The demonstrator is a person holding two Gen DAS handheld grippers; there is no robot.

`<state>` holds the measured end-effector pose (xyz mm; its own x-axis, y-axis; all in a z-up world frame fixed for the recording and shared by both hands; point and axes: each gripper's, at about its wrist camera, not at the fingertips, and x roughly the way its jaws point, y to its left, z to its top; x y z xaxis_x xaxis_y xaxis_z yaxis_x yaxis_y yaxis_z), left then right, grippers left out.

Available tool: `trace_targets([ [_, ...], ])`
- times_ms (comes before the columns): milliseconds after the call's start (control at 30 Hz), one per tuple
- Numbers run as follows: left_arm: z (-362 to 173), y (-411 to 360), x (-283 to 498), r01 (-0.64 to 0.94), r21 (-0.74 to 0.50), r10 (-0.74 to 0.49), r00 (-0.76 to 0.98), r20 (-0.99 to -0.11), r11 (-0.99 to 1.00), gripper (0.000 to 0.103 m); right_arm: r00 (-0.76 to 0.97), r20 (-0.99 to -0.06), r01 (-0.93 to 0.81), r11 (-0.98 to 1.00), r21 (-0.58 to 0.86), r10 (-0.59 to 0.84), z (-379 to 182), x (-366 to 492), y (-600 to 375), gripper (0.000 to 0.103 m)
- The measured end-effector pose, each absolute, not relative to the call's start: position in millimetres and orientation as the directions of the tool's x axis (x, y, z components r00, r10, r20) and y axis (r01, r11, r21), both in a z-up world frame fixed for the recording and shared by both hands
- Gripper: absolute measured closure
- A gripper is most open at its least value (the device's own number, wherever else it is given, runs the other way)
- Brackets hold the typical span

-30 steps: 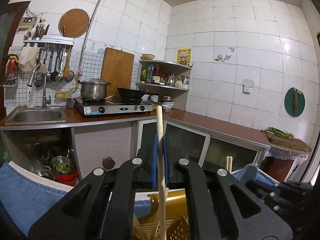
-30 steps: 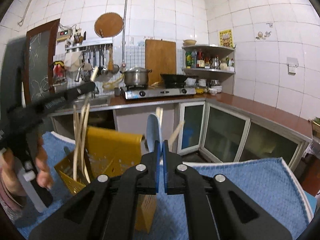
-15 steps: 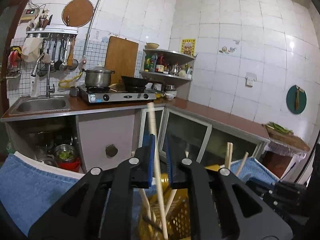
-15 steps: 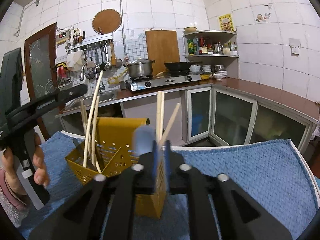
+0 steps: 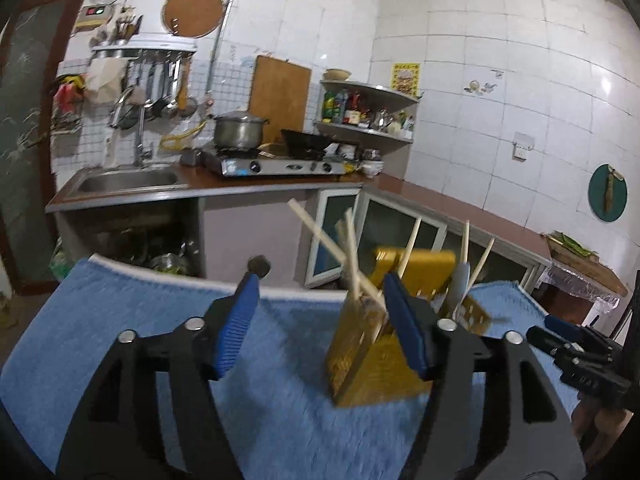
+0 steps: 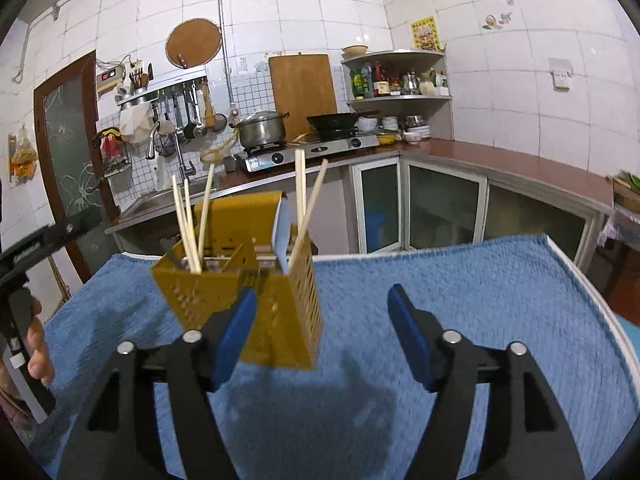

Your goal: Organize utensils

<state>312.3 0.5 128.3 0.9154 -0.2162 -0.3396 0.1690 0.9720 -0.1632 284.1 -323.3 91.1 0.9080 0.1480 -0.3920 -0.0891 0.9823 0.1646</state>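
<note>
A yellow perforated utensil holder (image 5: 372,356) stands on the blue towel (image 5: 120,312). It also shows in the right wrist view (image 6: 244,288). Several wooden chopsticks (image 6: 192,228) and a pale blue spoon (image 6: 282,232) stand in its compartments. My left gripper (image 5: 322,326) is open and empty, with the holder just behind its right finger. My right gripper (image 6: 322,330) is open and empty, with the holder by its left finger. The other gripper shows at the far left of the right wrist view (image 6: 44,240).
The towel (image 6: 480,292) covers a white-edged table. Behind it are a kitchen counter (image 6: 500,164) with a sink (image 5: 128,178), a gas stove (image 5: 280,164) with a pot and a wok, a corner shelf and hanging utensils.
Both grippers have opened. The left one let go of a chopstick and the right one let go of the blue spoon; both now stand in the holder. Both grippers pulled back.
</note>
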Motion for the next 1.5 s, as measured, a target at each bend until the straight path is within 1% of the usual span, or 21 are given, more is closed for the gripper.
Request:
trace_targets([
  [33,127,3,307,0.164,-0.161,-0.211,0.914,-0.345,0.973,0.031,0.908,-0.392,-0.086,0.981,0.174,0.149,88,278,-325,0.03],
  [67,125,8,295,0.152,-0.158,-0.2,0.915,-0.35,0.976,0.025,0.907,-0.392,-0.084,0.979,0.183,0.151,86,272,-325,0.028],
  [100,124,11,288,0.146,-0.156,-0.193,0.917,-0.35,0.977,0.021,0.907,-0.392,-0.081,0.978,0.194,0.153,83,264,-326,0.027],
  [133,123,15,275,0.136,-0.151,-0.181,0.92,-0.347,0.979,0.019,0.907,-0.392,-0.079,0.977,0.198,0.153,81,258,-325,0.026],
  [200,122,18,256,0.123,-0.137,-0.164,0.925,-0.344,0.983,0.01,0.911,-0.388,-0.074,0.98,0.187,0.143,77,243,-323,0.024],
  [300,120,19,228,0.102,-0.103,-0.13,0.934,-0.332,0.99,0.005,0.924,-0.363,-0.066,0.986,0.156,0.119,76,217,-313,0.018],
  [433,112,14,197,0.093,-0.093,-0.119,0.933,-0.34,0.991,0.005,0.939,-0.326,-0.077,0.99,0.121,0.113,84,187,-297,0.009],
  [533,103,10,173,0.056,-0.067,-0.076,0.936,-0.343,0.996,0.005,0.949,-0.292,-0.089,0.988,0.124,0.122,84,158,-286,0.004],
  [767,73,4,138,0.006,-0.026,-0.015,0.934,-0.356,1.0,0.005,0.949,-0.297,-0.075,0.992,0.1,0.102,65,127,-275,0.004],
  [833,63,5,137,-0.001,-0.018,-0.006,0.926,-0.377,1.0,0.005,0.947,-0.31,-0.057,0.993,0.107,0.088,57,123,-275,0.004],
  [933,55,7,139,0.008,-0.024,-0.017,0.913,-0.407,1.0,0.005,0.945,-0.315,-0.058,0.993,0.101,0.087,47,120,-275,0.004],
  [1067,46,6,142,0.004,-0.002,-0.005,0.913,-0.408,1.0,0.005,0.954,-0.295,-0.032,0.995,0.092,0.058,41,113,-276,0.004],
  [1233,42,0,146,0.039,0.017,-0.028,0.906,-0.422,0.999,0.005,0.956,-0.288,-0.033,0.996,0.084,0.056,38,109,-277,0.004],
  [1500,42,-4,144,0.044,0.019,-0.032,0.911,-0.411,0.999,0.005,0.953,-0.299,-0.02,0.997,0.081,0.044,41,110,-277,0.004],
])
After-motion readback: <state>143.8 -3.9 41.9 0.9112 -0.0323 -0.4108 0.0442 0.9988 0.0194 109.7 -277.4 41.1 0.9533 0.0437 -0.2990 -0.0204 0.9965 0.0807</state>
